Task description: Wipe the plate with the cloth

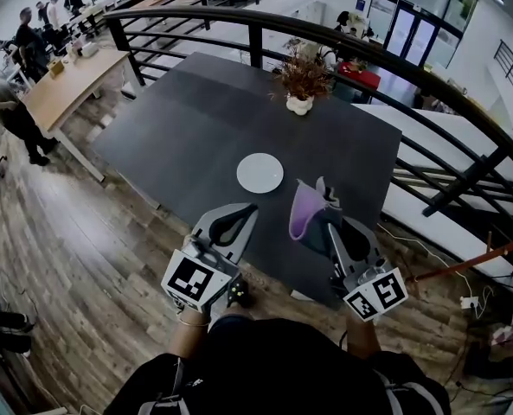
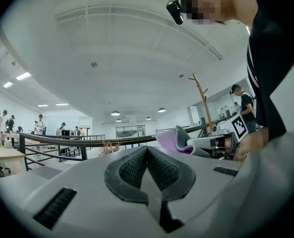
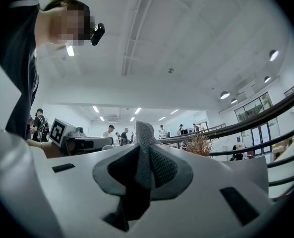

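A round white plate (image 1: pixel 259 173) lies on the dark table (image 1: pixel 195 119), near its front half. My right gripper (image 1: pixel 323 207) is shut on a grey and lilac cloth (image 1: pixel 308 207), which hangs over the table's near edge, right of the plate and short of it. In the right gripper view the cloth (image 3: pixel 145 148) stands pinched between the dark pads. My left gripper (image 1: pixel 249 208) is shut and holds nothing; it hovers at the table's near edge below the plate. The left gripper view shows its gripper (image 2: pixel 147 150) with pads touching, and the cloth (image 2: pixel 172 140) in the other gripper to the right.
A white pot of dried flowers (image 1: pixel 301 80) stands at the table's far side. A curved black railing (image 1: pixel 325 37) runs behind and to the right of the table. People stand at wooden desks (image 1: pixel 66 85) far left. Wooden floor lies on the left.
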Tool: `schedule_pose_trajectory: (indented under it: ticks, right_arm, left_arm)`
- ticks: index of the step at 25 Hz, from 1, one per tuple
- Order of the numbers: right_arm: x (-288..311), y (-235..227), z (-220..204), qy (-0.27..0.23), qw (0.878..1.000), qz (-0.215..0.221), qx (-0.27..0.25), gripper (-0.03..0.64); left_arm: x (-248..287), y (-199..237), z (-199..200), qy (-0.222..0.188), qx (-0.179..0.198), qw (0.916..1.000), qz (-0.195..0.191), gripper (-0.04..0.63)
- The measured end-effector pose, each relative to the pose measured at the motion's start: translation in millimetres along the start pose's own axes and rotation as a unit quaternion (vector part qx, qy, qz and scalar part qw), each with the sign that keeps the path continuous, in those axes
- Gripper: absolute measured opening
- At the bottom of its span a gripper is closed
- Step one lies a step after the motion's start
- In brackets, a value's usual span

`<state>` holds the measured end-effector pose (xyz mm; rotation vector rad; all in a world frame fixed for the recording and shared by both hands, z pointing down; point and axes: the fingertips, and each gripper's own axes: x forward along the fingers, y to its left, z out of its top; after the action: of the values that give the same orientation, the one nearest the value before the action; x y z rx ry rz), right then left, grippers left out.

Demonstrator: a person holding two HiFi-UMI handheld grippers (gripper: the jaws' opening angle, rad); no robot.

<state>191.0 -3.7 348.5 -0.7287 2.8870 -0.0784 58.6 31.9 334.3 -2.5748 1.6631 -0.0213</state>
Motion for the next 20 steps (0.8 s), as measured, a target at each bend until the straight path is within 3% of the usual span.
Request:
schedule_pose_trajectory:
  ticks: [16,20]
  right_arm:
    - [88,20,-1,0.008,1.0,-0.001,-0.011,0.058]
    - [105,26,-4,0.014,1.0,-0.007,-0.015,0.058]
  left_arm:
    - [-1,81,1,-0.016,0.001,0.9996,-0.025,0.0]
    - [-5,99,-1,-0.013,-0.016,0.9994,-0.027,0.0]
